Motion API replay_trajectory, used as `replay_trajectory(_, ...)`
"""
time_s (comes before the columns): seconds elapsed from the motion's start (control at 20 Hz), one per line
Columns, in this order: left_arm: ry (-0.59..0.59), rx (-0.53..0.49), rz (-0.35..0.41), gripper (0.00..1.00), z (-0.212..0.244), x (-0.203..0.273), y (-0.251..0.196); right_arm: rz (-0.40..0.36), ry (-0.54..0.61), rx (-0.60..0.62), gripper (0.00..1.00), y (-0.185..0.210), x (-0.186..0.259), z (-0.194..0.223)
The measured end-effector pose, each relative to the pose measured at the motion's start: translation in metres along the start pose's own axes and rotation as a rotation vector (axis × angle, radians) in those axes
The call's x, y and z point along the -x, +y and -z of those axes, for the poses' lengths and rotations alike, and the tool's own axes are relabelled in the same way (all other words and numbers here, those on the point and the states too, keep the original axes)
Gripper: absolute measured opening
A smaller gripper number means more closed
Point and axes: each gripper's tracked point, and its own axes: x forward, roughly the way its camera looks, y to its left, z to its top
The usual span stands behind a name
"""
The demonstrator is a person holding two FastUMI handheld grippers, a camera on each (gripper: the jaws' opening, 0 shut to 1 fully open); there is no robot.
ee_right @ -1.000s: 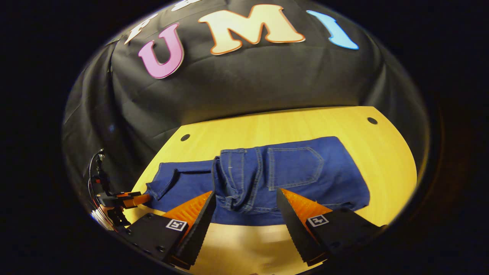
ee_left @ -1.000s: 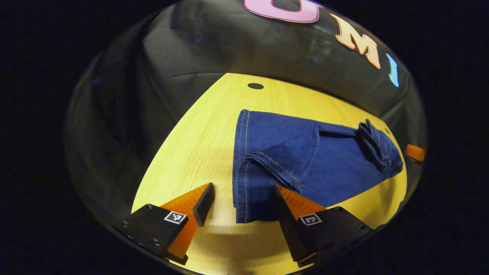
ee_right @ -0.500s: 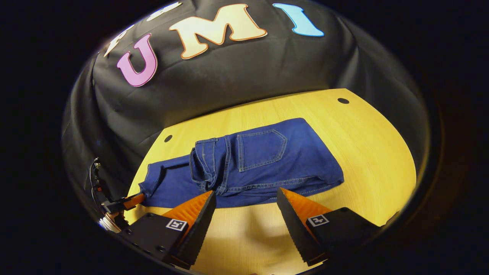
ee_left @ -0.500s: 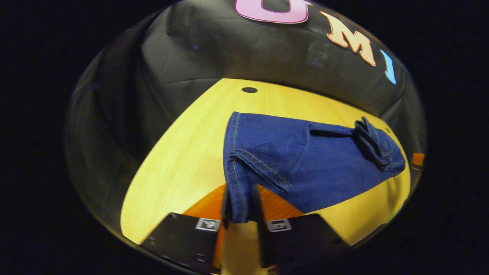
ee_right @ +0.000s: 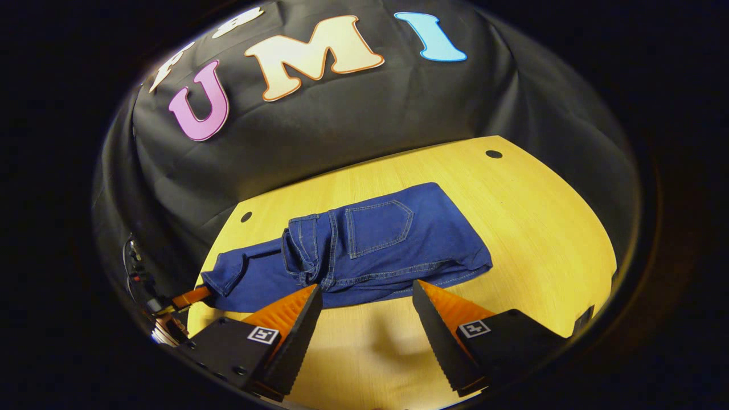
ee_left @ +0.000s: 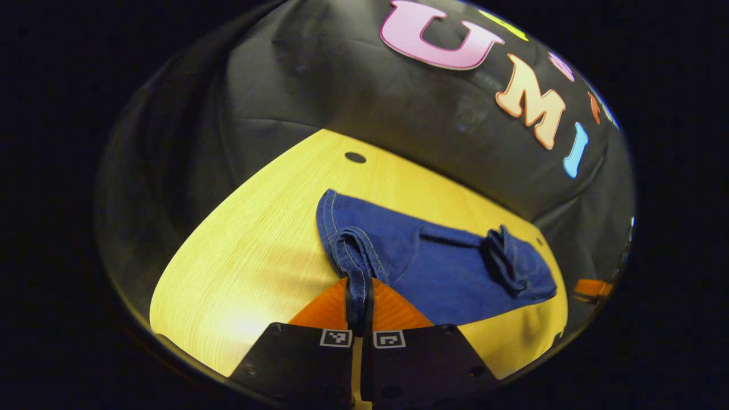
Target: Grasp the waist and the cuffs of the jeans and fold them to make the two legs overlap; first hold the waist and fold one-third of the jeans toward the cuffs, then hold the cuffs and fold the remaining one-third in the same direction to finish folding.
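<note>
Blue jeans [ee_right: 370, 245] lie on the yellow wooden table [ee_right: 529, 228], legs stacked, with the waist part [ee_right: 307, 250] folded over onto the legs and a back pocket [ee_right: 379, 228] facing up. My left gripper [ee_left: 359, 310] is shut on the near cuff [ee_left: 356, 267], which is bunched and raised a little off the table. It also appears at the left of the right gripper view, as the left gripper [ee_right: 191, 296] at the cuff end. My right gripper [ee_right: 364, 316] stands open just short of the jeans' near edge, nothing between its fingers.
Black cloth walls close off the table's far side. Small dark holes [ee_right: 493, 154] [ee_right: 246, 216] mark the tabletop's far corners. Bare wood stretches to the right of the jeans and along the near edge. The right gripper [ee_left: 592, 287] shows at the far right of the left gripper view.
My left gripper went from open around the cuff to shut on it and lifted it slightly. My right gripper drew back from the folded waist, staying open.
</note>
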Motion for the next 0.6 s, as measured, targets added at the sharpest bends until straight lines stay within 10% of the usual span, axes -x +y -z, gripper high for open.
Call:
replay_trajectory(0.3,-0.080,0.107,0.170,0.00,-0.054,-0.013,-0.109,-0.027,-0.003,-0.046,0.98,-0.036,-0.001,-0.015)
replay_trajectory(0.6,-0.140,0.074,0.178,0.00,-0.068,-0.036,-0.225,-0.073,0.014,-0.036,0.98,-0.123,-0.011,-0.052)
